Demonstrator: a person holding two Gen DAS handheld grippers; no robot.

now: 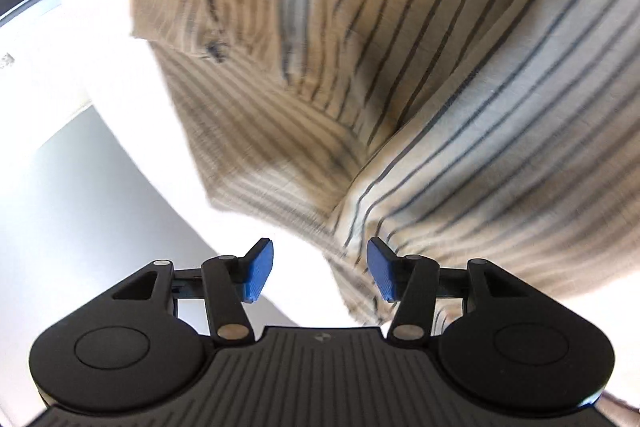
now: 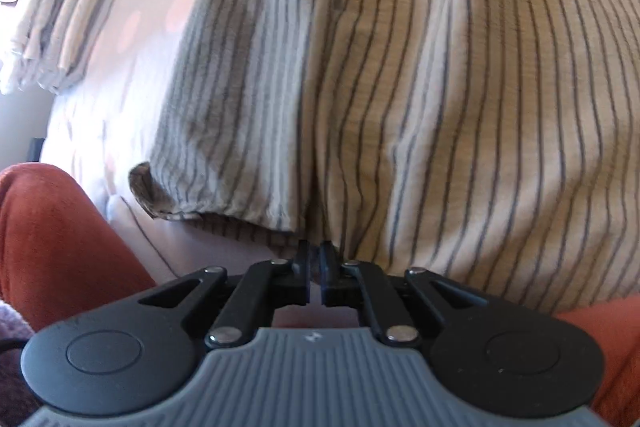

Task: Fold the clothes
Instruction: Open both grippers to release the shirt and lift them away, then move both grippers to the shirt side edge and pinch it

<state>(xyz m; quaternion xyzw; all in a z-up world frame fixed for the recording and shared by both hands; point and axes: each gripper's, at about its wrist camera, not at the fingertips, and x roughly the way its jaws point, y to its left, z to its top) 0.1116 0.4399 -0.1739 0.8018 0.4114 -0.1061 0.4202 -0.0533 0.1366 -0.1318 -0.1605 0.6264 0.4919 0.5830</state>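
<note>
A beige shirt with thin dark stripes (image 1: 440, 67) hangs and bunches right in front of my left gripper (image 1: 320, 267). Its blue pads (image 1: 260, 271) stand well apart with nothing between them, and a fold of the shirt brushes past the right pad. In the right wrist view the same shirt (image 2: 400, 87) lies spread on the bed, with one panel folded over at the left. My right gripper (image 2: 316, 251) points down at the near hem. Its black jaws show only a narrow slit, and the hem sits at their tips without being visibly pinched.
Pale pink bedding with faint dots (image 2: 132, 47) lies under the shirt. A stack of folded striped clothes (image 2: 60, 19) sits at the far left. A person's rust-orange trouser leg (image 2: 52, 239) is close at the lower left. A bright white surface (image 1: 100, 27) and a grey area (image 1: 80, 207) lie left of the shirt.
</note>
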